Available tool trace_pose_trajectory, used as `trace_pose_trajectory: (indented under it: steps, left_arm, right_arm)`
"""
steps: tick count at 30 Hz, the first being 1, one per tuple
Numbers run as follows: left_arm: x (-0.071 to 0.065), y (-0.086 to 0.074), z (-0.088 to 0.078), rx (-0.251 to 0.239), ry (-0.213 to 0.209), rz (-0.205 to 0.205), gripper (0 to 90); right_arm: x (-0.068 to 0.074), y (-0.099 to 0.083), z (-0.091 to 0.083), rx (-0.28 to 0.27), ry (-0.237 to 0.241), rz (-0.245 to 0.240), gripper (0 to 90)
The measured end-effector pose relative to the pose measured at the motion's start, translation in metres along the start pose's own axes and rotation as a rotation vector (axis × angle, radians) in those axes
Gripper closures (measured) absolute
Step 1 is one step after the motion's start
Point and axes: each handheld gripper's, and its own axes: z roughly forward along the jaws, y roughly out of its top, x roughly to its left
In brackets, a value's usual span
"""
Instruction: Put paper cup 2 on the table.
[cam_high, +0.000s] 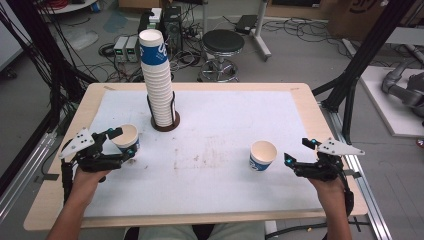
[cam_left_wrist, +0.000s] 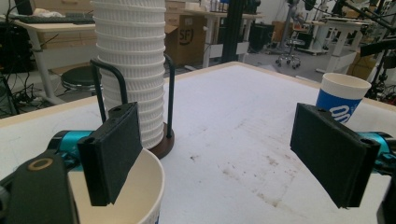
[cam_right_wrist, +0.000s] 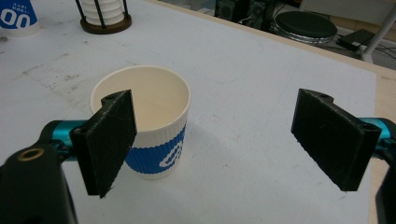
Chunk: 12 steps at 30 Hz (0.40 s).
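Worktop (cam_high: 210, 165), white mat over wooden top: a tall stack of paper cups (cam_high: 156, 75) stands in a black wire holder with a dark round base at far left. One single cup (cam_high: 127, 137), upright and empty, sits at near left, its rim between the wide-apart jaws of the left tool (cam_high: 122, 141). A second cup (cam_high: 262, 155), white with a blue band, stands upright at near right, just left of the right tool (cam_high: 299, 151), jaws apart and empty. A black stool (cam_high: 222, 47) stands on the floor beyond the far edge.
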Motion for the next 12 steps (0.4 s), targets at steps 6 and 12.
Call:
trace_pose_trajectory:
  steps: [6, 12]
  left_arm:
    - [-0.0011, 0.0004, 0.0009, -0.002, -0.001, -0.001, 16.5]
    - [-0.0005, 0.0008, -0.001, -0.005, 0.003, 0.001, 16.5]
  right_arm:
    - [-0.0005, -0.0009, 0.0009, 0.006, 0.003, -0.002, 14.5]
    - [0.0001, 0.0003, 0.0029, 0.009, 0.007, -0.005, 14.5]
